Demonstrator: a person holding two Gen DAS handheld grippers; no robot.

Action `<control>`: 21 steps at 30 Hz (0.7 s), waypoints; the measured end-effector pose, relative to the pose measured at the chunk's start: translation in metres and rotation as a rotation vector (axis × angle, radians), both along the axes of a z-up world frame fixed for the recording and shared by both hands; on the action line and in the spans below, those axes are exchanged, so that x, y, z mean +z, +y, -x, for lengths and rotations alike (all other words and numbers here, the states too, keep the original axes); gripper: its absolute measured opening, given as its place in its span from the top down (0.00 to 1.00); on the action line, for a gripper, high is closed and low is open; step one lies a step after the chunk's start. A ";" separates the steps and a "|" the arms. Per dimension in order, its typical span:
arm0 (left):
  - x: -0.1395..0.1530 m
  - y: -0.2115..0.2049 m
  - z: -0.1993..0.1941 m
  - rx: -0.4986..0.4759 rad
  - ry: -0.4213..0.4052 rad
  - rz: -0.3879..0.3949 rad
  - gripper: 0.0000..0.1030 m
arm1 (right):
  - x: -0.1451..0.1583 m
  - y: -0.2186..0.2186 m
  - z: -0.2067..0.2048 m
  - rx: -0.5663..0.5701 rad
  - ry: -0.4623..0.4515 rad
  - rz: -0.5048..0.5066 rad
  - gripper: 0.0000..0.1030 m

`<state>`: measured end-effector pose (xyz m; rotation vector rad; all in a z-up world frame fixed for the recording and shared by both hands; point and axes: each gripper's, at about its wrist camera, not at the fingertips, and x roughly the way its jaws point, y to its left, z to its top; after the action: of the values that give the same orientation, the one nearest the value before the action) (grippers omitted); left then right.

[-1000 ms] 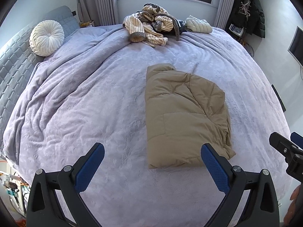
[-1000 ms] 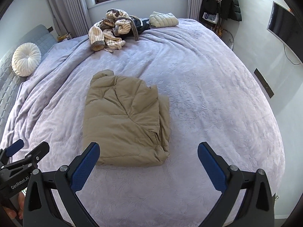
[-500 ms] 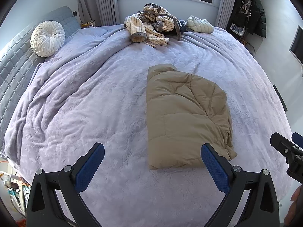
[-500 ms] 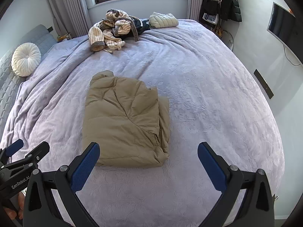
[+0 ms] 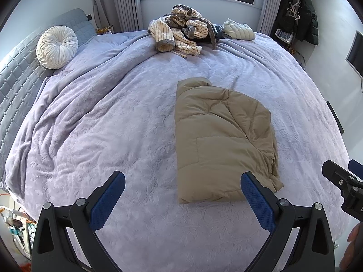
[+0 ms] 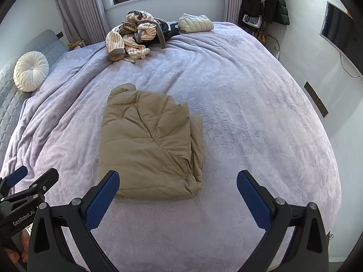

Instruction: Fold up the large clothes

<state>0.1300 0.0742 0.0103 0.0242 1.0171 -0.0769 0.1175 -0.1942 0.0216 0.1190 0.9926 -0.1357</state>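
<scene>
The folded tan jacket (image 5: 224,142) lies on the bed (image 5: 113,124) with its long axis running away from both hand-held grippers, left (image 5: 181,200) and right (image 6: 178,200), each spread wide and empty, the right seemingly nearer its near edge.

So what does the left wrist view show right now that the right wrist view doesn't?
Only the left wrist view shows the cluttered floor with orange cables beside the bed, and the right gripper at its edge. Only the right wrist view shows the full wall TV and the left gripper. Both show the folded tan jacket lying free on the purple bedspread, the striped clothes pile, the folded pale jacket and the round cushion. Both grippers are open.
</scene>
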 end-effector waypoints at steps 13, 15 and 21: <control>0.001 0.001 -0.001 -0.004 -0.002 -0.001 0.01 | 0.000 0.000 -0.001 0.000 0.001 0.000 0.00; 0.002 0.001 -0.003 -0.006 -0.003 -0.001 0.01 | 0.000 0.000 0.000 0.000 -0.001 0.000 0.00; 0.001 0.001 -0.002 -0.005 -0.002 -0.001 0.01 | 0.000 0.000 0.000 -0.001 0.000 -0.001 0.00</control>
<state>0.1323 0.0749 0.0115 0.0275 1.0154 -0.0806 0.1175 -0.1938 0.0214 0.1199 0.9929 -0.1359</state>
